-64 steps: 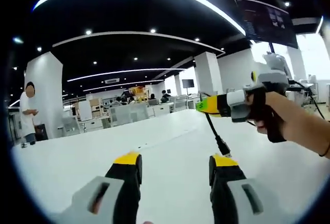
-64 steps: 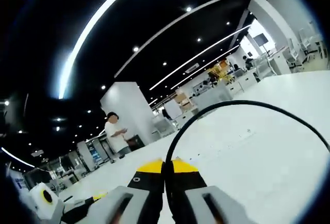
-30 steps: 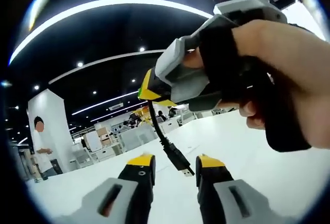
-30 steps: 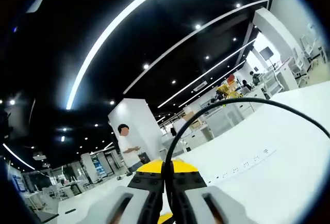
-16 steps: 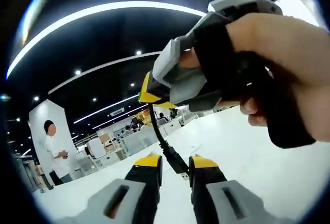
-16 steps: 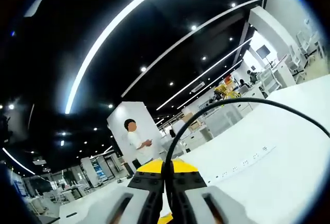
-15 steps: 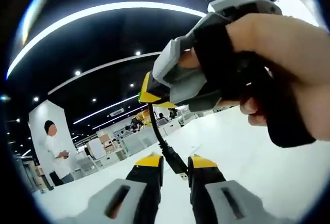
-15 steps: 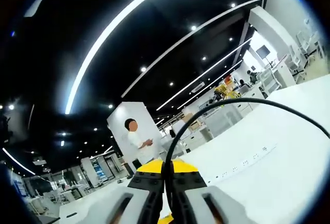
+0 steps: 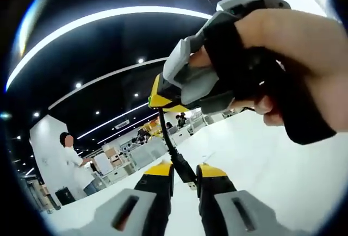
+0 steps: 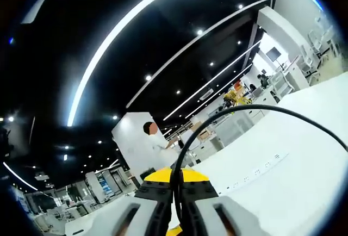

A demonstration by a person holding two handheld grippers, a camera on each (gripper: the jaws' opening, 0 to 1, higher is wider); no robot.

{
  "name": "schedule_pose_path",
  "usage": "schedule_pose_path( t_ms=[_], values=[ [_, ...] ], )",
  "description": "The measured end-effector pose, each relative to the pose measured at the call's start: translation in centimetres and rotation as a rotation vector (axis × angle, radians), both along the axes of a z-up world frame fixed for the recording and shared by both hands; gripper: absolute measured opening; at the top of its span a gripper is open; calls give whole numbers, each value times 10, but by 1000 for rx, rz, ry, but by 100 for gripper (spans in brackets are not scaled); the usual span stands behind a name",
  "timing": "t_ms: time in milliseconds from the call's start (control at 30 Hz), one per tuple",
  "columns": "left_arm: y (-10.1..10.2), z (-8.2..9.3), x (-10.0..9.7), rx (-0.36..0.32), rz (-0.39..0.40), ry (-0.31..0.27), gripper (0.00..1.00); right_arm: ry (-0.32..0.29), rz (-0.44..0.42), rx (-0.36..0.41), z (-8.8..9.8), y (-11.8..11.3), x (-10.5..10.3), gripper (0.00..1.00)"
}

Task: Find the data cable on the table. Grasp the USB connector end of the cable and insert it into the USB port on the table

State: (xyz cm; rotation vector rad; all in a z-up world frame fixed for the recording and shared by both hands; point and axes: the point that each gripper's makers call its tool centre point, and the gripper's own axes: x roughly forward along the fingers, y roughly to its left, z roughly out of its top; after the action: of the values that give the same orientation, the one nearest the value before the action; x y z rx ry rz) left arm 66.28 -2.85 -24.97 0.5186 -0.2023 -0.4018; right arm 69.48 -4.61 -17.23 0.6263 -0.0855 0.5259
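Since half a second ago the left gripper [image 9: 185, 172] has drawn its jaws closer together, and the gap at the bottom centre of the left gripper view is now barely wider than the plug [image 9: 188, 177] hanging in it. Whether the jaws already press on the plug or merely flank it, I cannot tell. In the upper right of that view a hand [image 9: 283, 56] holds the right gripper [image 9: 163, 101], whose yellow tips are clamped tight on the black cable [image 9: 167, 138]. The cable drops from them down into the plug. In the right gripper view that pinch sits at the bottom centre and the cable loops away up and to the right over the white table [image 10: 310, 154]. A socket strip [image 10: 261, 166] lies on the table at the middle right, well apart from both tools.

It looks like a handover of the plug. To do it well, the left jaws should close squarely on the plug's moulded body and leave the metal tip free. The right gripper should hold steady and release only once that grip is sure, or the plug may twist or swing out.
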Motion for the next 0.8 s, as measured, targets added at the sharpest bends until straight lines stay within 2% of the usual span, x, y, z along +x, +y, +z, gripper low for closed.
schedule_pose_path(
  t_ms=[333,633,800],
  values=[
    [-1,4,0,26,-17,-27,16,-11,-14,15,2,-7,-1,6],
    [0,6,-1,30,-25,-45,16,-40,-6,10,3,-12,-1,7],
    [2,9,0,19,-32,-53,15,-59,2,31,3,-14,-3,8]
  ],
)
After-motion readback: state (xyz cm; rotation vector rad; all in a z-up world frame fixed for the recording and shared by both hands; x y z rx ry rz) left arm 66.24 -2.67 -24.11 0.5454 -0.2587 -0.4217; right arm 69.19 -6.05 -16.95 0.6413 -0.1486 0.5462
